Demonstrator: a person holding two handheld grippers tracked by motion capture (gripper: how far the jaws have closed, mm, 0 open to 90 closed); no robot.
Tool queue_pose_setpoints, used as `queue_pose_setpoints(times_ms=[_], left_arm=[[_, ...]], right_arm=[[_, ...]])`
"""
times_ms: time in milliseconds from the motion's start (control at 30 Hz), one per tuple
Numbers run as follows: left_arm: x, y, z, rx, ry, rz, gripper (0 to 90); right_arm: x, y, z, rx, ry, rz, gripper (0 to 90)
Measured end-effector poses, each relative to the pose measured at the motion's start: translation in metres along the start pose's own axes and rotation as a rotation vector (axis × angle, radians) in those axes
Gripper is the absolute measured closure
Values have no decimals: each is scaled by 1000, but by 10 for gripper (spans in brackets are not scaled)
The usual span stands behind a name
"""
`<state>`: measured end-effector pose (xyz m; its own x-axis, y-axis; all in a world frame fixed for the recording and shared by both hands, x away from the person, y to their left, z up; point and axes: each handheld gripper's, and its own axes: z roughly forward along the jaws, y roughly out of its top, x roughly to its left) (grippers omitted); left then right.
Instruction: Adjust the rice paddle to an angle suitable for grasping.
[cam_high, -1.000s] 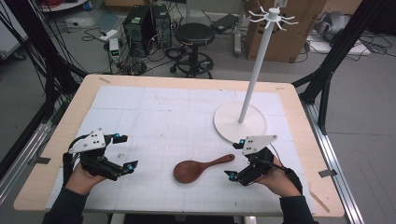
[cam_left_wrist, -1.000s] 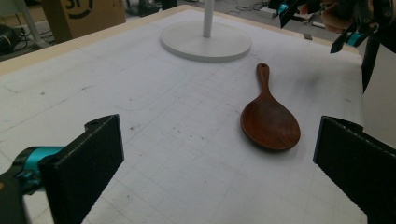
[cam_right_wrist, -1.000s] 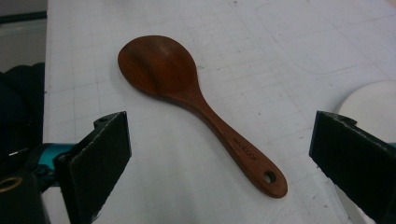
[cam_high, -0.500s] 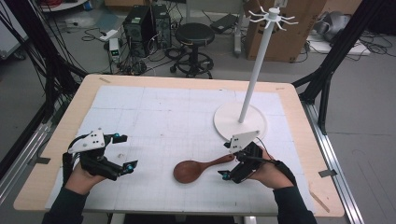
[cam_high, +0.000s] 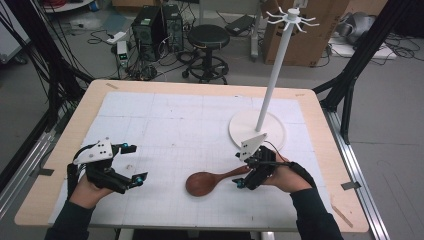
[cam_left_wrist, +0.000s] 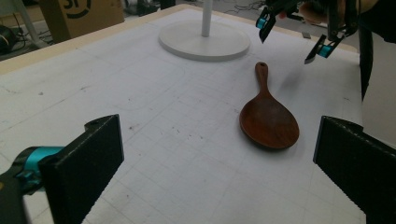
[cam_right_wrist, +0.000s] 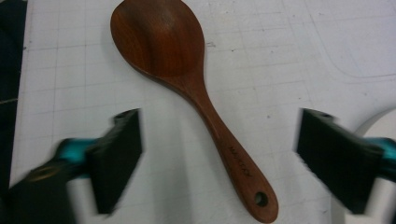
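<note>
A dark wooden spoon (cam_high: 202, 182) lies flat on the white mat, bowl to the left, handle pointing right. My right gripper (cam_high: 243, 175) hovers over the handle's end. In the right gripper view its jaws (cam_right_wrist: 222, 140) straddle the spoon's handle (cam_right_wrist: 224, 140) with a gap on each side; they have just been closing and press on nothing. My left gripper (cam_high: 136, 162) rests open near the mat's front left, well apart from the spoon (cam_left_wrist: 268, 121). The left gripper view looks between its own jaws (cam_left_wrist: 219, 158) at the spoon and the right gripper (cam_left_wrist: 287, 39) beyond it.
A white hook stand (cam_high: 272, 80) rises from a round base (cam_high: 245, 127) just behind my right hand. The wooden table's front edge (cam_high: 200, 227) is close to both forearms. A stool (cam_high: 207, 37), computers and cardboard boxes sit on the floor beyond the table.
My right gripper has moved left, from beside the spoon's handle tip to over it, so the handle now lies between its jaws. The left gripper and the spoon have stayed still.
</note>
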<state>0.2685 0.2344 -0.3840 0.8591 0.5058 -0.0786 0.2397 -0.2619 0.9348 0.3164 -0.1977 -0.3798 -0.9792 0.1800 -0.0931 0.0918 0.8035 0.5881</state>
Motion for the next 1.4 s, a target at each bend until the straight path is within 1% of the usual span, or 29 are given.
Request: queue_pose_setpoints(times_ms=[33, 67, 133, 233, 267, 300, 333, 367, 400, 433, 467, 500, 533, 567, 600, 667, 767, 867, 933, 967, 1067, 1167, 1333, 1400], left_arm=[[0, 0, 0, 2, 0, -2, 24], [0, 0, 0, 2, -1, -1, 23], [0, 0, 0, 4, 1, 1, 23], [0, 0, 0, 3, -1, 1, 24], [0, 0, 0, 2, -1, 1, 23], [0, 0, 0, 2, -1, 1, 24], [0, 0, 0, 2, -2, 1, 23], [0, 0, 0, 2, -2, 1, 23], [0, 0, 0, 2, -5, 3, 24], [0, 0, 1, 4, -4, 3, 24], [0, 0, 1, 5, -4, 3, 24], [0, 0, 0, 5, -5, 3, 23], [0, 0, 0, 5, -4, 4, 24], [0, 0, 0, 5, -4, 4, 24], [0, 0, 0, 5, -4, 4, 24], [0, 0, 0, 7, -4, 5, 24], [-1, 0, 1, 8, -5, 5, 24], [-1, 0, 1, 10, -4, 6, 24], [-1, -1, 1, 11, -12, 5, 24], [-1, -1, 2, 13, -12, 5, 24], [-1, -1, 2, 20, -12, 8, 24], [-1, -1, 2, 20, -12, 6, 23], [-1, -1, 2, 25, -14, 9, 24], [-1, -1, 3, 26, -13, 8, 23]], right_arm=[[-1, 1, 0, 12, 1, -2, 210], [-2, 2, 0, 21, -8, -7, 256], [-4, 3, 1, 27, -11, -14, 376], [-10, 0, 3, 61, -8, -2, 514], [-11, -1, 5, 68, -8, 4, 546], [-13, -2, 6, 87, -10, 8, 599], [-14, -3, 7, 110, -23, 22, 628], [-15, -3, 8, 110, -23, 19, 657], [-16, -4, 10, 113, -24, 38, 694], [-18, -4, 10, 119, -37, 35, 731], [-18, -4, 11, 130, -54, 63, 785], [-19, -5, 11, 135, -67, 73, 851], [-19, -5, 11, 143, -80, 70, 892], [-20, -6, 11, 150, -101, 67, 892], [-20, -6, 11, 156, -106, 85, 893], [-22, -8, 11, 162, -111, 98, 894], [-24, -9, 13, 172, -98, 112, 894], [-26, -10, 15, 183, -98, 117, 894], [-28, -11, 19, 192, -94, 127, 894], [-29, -11, 20, 199, -100, 127, 894], [-31, -13, 23, 212, -94, 141, 894], [-34, -15, 26, 228, -89, 140, 894], [-35, -16, 28, 233, -90, 149, 894], [-35, -16, 28, 232, -81, 138, 894]])
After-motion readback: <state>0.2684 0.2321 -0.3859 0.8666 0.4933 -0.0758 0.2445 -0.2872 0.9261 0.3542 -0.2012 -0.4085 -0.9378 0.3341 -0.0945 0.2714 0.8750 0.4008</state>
